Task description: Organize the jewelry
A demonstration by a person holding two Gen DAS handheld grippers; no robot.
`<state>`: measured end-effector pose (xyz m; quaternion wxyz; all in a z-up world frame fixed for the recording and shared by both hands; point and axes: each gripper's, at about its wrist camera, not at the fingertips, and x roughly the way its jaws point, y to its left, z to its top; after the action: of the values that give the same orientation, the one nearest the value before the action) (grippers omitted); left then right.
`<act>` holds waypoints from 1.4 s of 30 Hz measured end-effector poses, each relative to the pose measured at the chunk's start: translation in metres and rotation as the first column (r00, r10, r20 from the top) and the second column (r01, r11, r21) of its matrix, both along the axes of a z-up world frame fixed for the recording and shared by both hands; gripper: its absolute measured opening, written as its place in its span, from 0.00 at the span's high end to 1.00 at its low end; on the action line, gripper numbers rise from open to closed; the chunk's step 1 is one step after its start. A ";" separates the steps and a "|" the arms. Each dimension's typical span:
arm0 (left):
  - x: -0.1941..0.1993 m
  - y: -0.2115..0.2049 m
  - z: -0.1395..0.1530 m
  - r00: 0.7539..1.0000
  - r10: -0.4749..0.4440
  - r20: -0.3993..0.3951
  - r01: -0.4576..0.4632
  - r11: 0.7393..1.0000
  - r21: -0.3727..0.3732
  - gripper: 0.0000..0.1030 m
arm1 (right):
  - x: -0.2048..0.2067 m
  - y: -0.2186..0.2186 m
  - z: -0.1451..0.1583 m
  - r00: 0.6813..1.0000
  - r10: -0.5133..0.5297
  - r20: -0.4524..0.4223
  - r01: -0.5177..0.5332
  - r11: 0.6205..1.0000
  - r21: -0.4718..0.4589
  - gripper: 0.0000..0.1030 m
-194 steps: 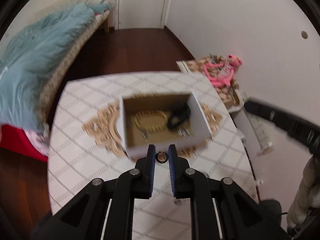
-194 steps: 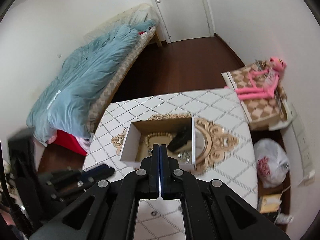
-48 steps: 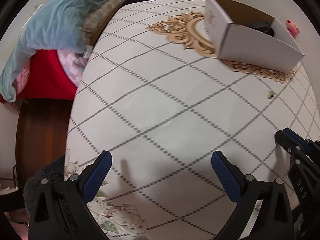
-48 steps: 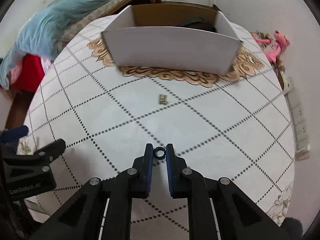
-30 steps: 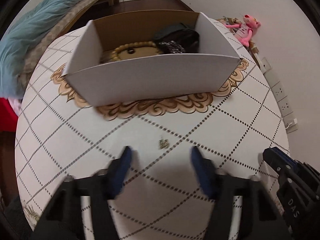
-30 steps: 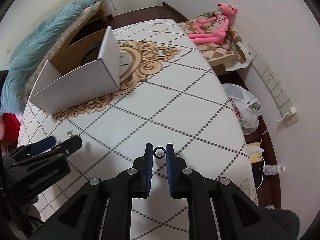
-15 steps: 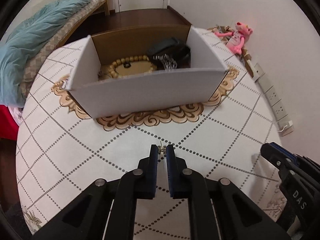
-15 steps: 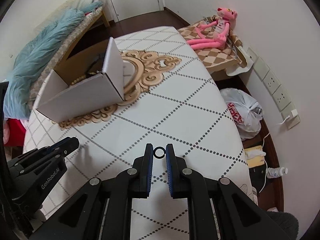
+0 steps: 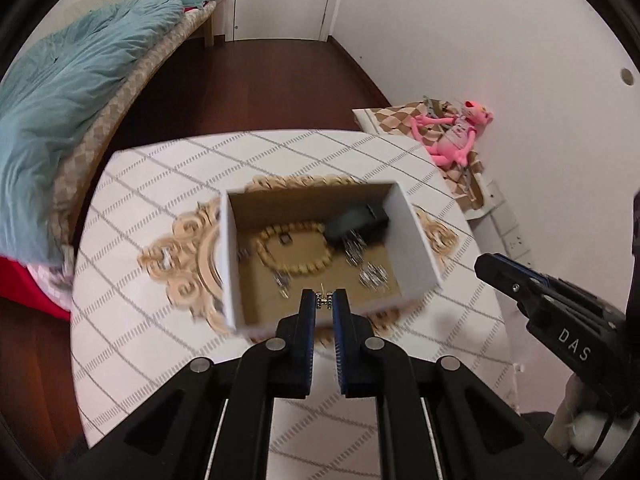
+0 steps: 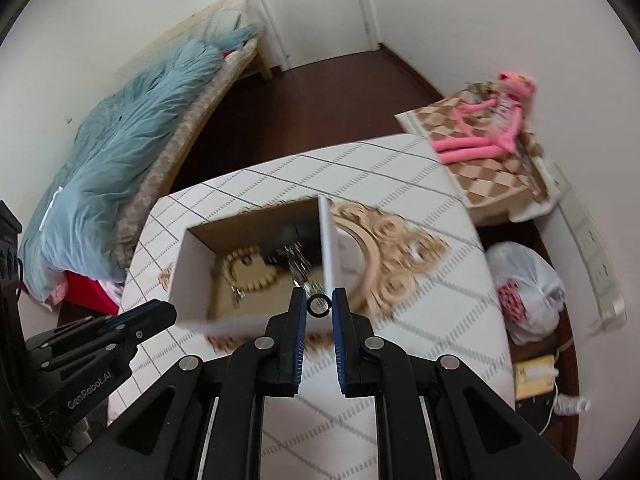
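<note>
Left gripper pinching a small silver earring, held over the near edge of the white cardboard box mid-table. Right gripper clamped on a black ring, above the box's near right corner.

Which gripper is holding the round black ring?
The right gripper. A black ring sits pinched between its blue pads. The left gripper pinches a tiny silver earring instead, small and knobbly, not a hoop.
</note>
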<state>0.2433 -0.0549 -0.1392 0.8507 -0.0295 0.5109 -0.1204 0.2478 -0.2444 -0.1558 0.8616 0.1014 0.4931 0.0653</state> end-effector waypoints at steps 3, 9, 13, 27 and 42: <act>0.026 0.005 -0.002 0.999 0.001 -0.037 -0.001 1.000 -0.008 0.94 | 0.031 0.008 -0.007 0.998 0.025 -0.054 -0.025 1.000 0.001 0.87; 0.055 0.013 -0.006 0.994 0.076 -0.082 -0.071 0.995 0.064 0.80 | 0.078 0.022 -0.029 0.978 0.082 -0.192 -0.085 0.996 -0.009 0.86; 0.057 0.022 -0.001 0.993 0.112 -0.046 -0.108 0.991 0.084 0.25 | 0.087 0.017 -0.035 0.974 0.064 -0.218 -0.069 0.997 -0.015 0.64; 0.013 0.047 -0.001 0.975 0.223 0.005 -0.221 0.959 0.178 0.01 | 0.046 0.005 -0.013 0.990 0.004 -0.143 -0.027 0.986 -0.162 0.07; -0.053 0.040 0.033 0.967 0.249 0.048 -0.254 0.948 0.191 0.00 | -0.028 0.022 0.031 0.996 0.011 -0.086 -0.029 0.976 -0.215 0.02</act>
<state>0.1900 -0.0154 -0.1065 0.8638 -0.0091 0.5022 0.0394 0.2203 -0.2220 -0.1244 0.8452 0.0047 0.5342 0.0155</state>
